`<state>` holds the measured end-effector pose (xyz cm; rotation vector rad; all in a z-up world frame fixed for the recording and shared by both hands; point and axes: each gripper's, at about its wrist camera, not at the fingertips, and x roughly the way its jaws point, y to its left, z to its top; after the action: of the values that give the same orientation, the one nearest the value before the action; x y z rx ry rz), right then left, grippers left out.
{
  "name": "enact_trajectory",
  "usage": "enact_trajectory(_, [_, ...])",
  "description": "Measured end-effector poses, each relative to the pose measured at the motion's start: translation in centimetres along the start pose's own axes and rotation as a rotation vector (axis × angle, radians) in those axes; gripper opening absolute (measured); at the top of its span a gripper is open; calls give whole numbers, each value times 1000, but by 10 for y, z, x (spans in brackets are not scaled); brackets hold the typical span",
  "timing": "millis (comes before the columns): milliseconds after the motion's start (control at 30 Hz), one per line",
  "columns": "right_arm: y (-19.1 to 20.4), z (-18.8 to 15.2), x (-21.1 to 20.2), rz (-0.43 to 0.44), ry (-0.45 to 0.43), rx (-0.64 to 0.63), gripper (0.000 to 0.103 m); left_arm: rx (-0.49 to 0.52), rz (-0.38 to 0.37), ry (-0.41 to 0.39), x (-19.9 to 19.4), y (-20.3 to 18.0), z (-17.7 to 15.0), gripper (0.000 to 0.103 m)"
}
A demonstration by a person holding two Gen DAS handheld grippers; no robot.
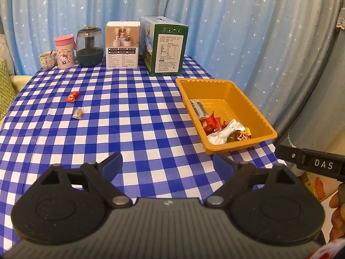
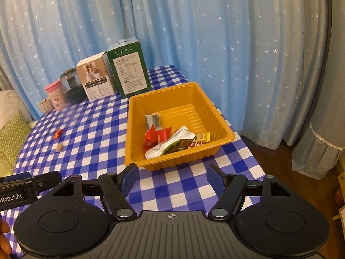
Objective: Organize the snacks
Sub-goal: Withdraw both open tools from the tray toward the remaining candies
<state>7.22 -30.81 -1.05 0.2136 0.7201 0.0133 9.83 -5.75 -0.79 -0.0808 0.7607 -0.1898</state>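
- Star-dotted blue curtains hang behind a surface (image 1: pixel 133 129) spread with a blue-and-white checked cloth; a mug, a pink cup, a dark jar and two cartons line its far edge.
- An orange tray (image 2: pixel 217 108) sits on the right side of the surface, already holding several wrapped snacks heaped at its near end.
- Two snacks lie loose on the cloth, well apart from the tray: a red-wrapped candy (image 1: pixel 72 96) and, just nearer, a clear-wrapped brown candy (image 1: pixel 78 113).
- Left gripper (image 1: pixel 167 164) hangs over the near cloth, jaws wide, nothing between them.
- Right gripper (image 2: pixel 171 178) hovers just short of the tray's near wall, jaws also apart and empty.
- Collecting the loose pieces looks like the step in hand; the left gripper is the better placed.
- The red candy's long axis runs diagonally, far end tipped right; the brown one lies much the same.
- Best to close the jaws across the short width, pressing low to catch the wrapper, then drop it in the tray's bare far half.
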Motion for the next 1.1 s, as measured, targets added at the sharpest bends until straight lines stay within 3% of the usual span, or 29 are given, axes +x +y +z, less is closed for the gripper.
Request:
enact_trajectory(600, [24, -4, -16, 25, -5, -46, 71, -12, 17, -31, -30, 20, -7, 90])
enact_trajectory(1100, [102, 1, 25, 144, 9, -125, 71, -62, 140, -61, -31, 109, 3, 90])
